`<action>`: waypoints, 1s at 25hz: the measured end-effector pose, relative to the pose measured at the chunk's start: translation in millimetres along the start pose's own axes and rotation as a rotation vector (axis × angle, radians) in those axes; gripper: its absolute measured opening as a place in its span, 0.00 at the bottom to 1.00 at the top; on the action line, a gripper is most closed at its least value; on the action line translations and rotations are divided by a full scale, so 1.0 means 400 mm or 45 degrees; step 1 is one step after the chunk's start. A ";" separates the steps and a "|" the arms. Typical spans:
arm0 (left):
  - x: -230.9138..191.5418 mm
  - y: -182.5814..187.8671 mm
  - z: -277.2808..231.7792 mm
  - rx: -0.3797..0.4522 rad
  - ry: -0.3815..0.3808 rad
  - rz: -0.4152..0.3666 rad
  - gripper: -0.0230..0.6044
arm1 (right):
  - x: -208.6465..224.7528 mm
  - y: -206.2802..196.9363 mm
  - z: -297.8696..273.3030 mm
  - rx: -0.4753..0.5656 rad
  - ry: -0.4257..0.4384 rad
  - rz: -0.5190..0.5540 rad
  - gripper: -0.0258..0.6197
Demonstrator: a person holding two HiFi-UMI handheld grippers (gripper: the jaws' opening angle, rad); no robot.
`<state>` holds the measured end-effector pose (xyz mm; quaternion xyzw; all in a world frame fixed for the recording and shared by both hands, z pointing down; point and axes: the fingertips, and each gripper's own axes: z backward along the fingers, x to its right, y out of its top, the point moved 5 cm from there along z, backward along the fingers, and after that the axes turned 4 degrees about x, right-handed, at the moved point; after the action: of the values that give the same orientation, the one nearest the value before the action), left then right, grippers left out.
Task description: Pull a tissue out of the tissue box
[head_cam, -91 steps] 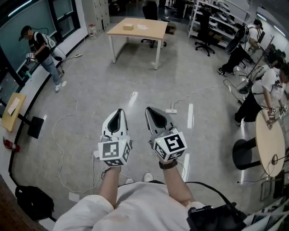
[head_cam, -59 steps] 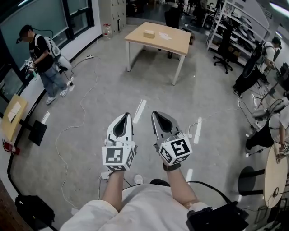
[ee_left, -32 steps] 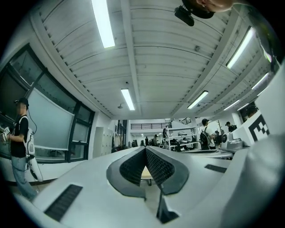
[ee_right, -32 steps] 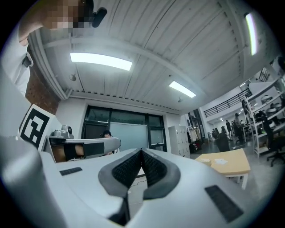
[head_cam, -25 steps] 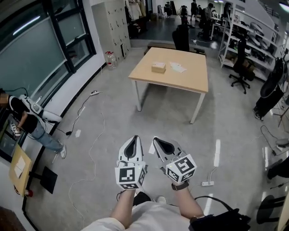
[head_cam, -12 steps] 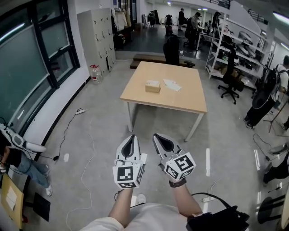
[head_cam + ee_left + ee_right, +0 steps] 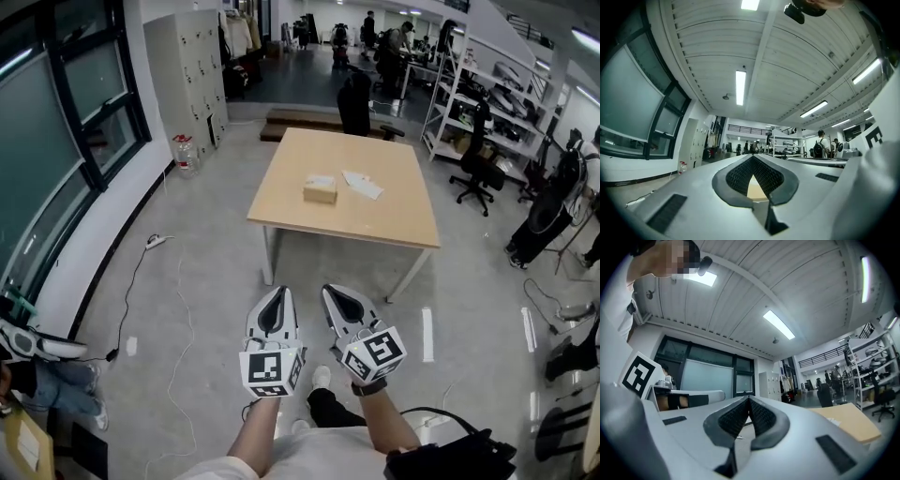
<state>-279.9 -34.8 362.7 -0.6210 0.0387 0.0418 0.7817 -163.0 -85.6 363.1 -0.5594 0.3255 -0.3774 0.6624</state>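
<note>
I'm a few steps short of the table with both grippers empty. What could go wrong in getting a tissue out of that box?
1. The tissue box sits loose on the table, well in from the near edge. A one-gripper pull may lift or drag it, so the other gripper should probably pin it.
2. The left gripper and right gripper are both shut; one must open before pinching.
3. Loose white sheets beside the box could be grabbed by mistake.

The small tan tissue box point(image 7: 320, 188) on the light wooden table point(image 7: 394, 220) is too small to tell whether a tissue sticks out. The flat white sheets point(image 7: 362, 184) beside it cannot be read. A person in blue jeans point(image 7: 47, 394) is cut off by the left edge.
</note>
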 end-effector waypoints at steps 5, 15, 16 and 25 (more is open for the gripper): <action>-0.106 -0.045 -0.180 -0.017 -0.002 -0.011 0.04 | 0.115 -0.051 -0.164 0.008 -0.030 -0.031 0.04; -0.185 -0.056 -0.714 0.022 -0.101 -0.090 0.04 | 0.537 0.011 -0.500 0.175 -0.103 0.025 0.04; -0.194 -0.064 -0.756 0.020 -0.104 -0.094 0.04 | 0.574 0.005 -0.524 0.175 -0.114 0.016 0.04; -0.292 -0.228 -1.088 -0.098 -0.144 -0.028 0.04 | 0.790 -0.155 -0.742 0.020 -0.143 -0.068 0.04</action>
<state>-389.3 -481.4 365.6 -0.6476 -0.0140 0.0694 0.7586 -265.9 -511.2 373.2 -0.5828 0.2699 -0.3654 0.6738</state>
